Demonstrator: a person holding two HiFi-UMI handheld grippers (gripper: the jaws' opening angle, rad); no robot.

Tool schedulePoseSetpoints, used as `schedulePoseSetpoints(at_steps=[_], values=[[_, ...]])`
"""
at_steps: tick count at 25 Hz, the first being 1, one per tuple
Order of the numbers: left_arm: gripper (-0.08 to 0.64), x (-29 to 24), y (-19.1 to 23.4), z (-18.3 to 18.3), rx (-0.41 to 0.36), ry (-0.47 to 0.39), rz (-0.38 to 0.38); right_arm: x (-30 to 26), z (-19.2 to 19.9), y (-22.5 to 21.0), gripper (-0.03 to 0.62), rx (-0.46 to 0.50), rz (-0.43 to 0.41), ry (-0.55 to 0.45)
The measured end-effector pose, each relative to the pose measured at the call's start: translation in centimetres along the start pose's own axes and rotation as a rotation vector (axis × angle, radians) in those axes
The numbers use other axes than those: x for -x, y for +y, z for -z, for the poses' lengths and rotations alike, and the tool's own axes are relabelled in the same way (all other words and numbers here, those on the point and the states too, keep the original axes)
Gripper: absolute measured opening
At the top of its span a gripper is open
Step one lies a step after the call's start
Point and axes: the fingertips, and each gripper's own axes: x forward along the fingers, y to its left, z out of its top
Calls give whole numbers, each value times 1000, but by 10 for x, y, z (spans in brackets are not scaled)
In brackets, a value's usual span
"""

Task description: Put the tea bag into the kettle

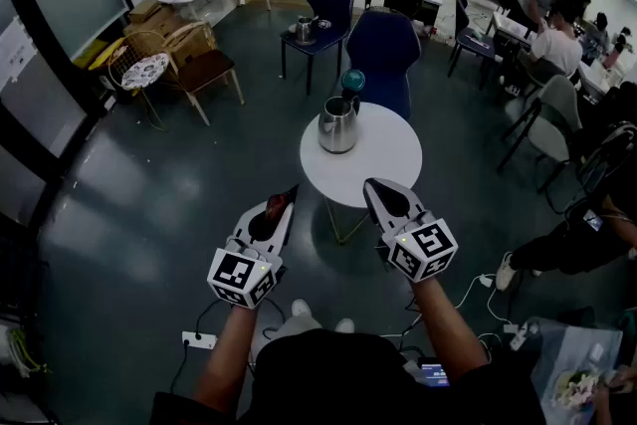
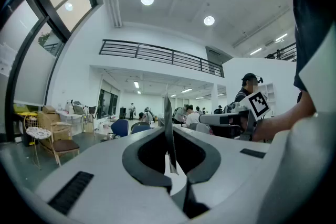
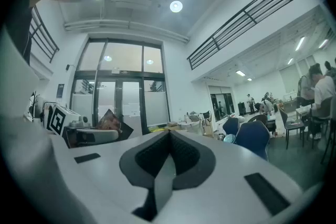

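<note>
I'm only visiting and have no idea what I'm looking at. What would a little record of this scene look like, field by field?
Setting: large open room with chairs, and people at desks on the far side
Left tool: shut on a tea bag, which is held flat between the jaws
Right tool: shut, with nothing between the jaws
Kettle: metal, upright on the round white table, ahead of both tools
Task state: tea bag not yet in the kettle
</note>
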Motion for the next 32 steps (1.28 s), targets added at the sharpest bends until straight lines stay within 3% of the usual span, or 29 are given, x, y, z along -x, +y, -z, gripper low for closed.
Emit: schedulePoseSetpoints(at_steps=[14,17,32], values=[[26,-9,4,2,31,-7,21,-8,1,-1,17,29,13,15],[26,-9,10,-2,4,-8,20,-15,0,-2,17,23,22,12],[26,-1,88,-7,23,-17,41,-84,-4,18,17,65,56,38]])
